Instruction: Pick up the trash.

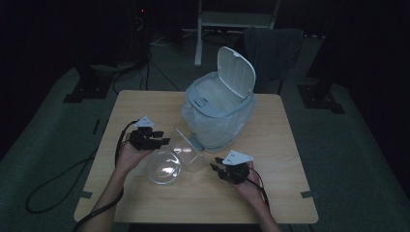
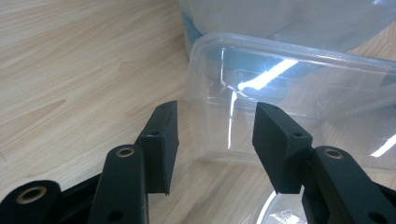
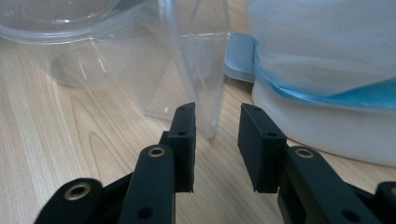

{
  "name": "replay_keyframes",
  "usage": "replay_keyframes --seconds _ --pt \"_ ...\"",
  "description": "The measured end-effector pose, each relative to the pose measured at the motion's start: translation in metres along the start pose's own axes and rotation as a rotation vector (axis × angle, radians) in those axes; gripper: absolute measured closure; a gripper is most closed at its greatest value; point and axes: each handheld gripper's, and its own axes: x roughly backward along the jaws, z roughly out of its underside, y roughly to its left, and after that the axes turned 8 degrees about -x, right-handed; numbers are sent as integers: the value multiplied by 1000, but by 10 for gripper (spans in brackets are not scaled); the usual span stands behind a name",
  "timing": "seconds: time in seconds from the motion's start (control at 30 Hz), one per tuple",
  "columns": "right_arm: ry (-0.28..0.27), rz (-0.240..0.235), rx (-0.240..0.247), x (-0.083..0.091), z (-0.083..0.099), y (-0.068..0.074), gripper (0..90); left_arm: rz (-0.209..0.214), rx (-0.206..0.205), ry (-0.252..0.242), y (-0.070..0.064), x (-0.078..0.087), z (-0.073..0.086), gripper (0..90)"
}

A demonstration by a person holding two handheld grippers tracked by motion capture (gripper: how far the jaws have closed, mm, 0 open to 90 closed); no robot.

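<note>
From the high view I am seeing the clear plastic container point(image 1: 189, 151) standing tilted near the middle of the desk, leaning against the lined bin point(image 1: 220, 113), with a clear round bowl point(image 1: 164, 166) just beside it toward the near edge. I am holding the left gripper point(image 1: 162, 141) and the right gripper point(image 1: 214, 166) on either side of it. In the left gripper view, the jaws are standing apart, facing the container's rim point(image 2: 289, 70), not touching. In the right gripper view, the jaws are standing apart around the container's near corner edge point(image 3: 208, 107), not yet pinching. I am judging it light, thin-walled, springy and slippery; the stiffer rim looks the best place to grip.
</note>
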Motion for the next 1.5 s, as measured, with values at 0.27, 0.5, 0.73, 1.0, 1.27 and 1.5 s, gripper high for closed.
replay_keyframes --seconds 0.27,0.5,0.73,1.0,1.27,1.5 --pt "10 -10 24 -6 -1 6 649 20 6 -8 -2 -4 -1 514" --pt "14 -23 41 -16 -7 8 664 53 4 -13 -3 -8 -1 515" --pt "29 -41 68 -21 -8 8 748 79 -8 -6 -5 -9 -3 520" --pt "37 -29 104 -21 -8 10 835 73 -5 -10 -4 -8 -2 518" --pt "-17 25 92 -16 -11 9 858 45 -10 -59 -4 4 -6 529" --pt "-63 79 68 -11 -15 7 866 22 -11 -87 -2 18 -8 527"
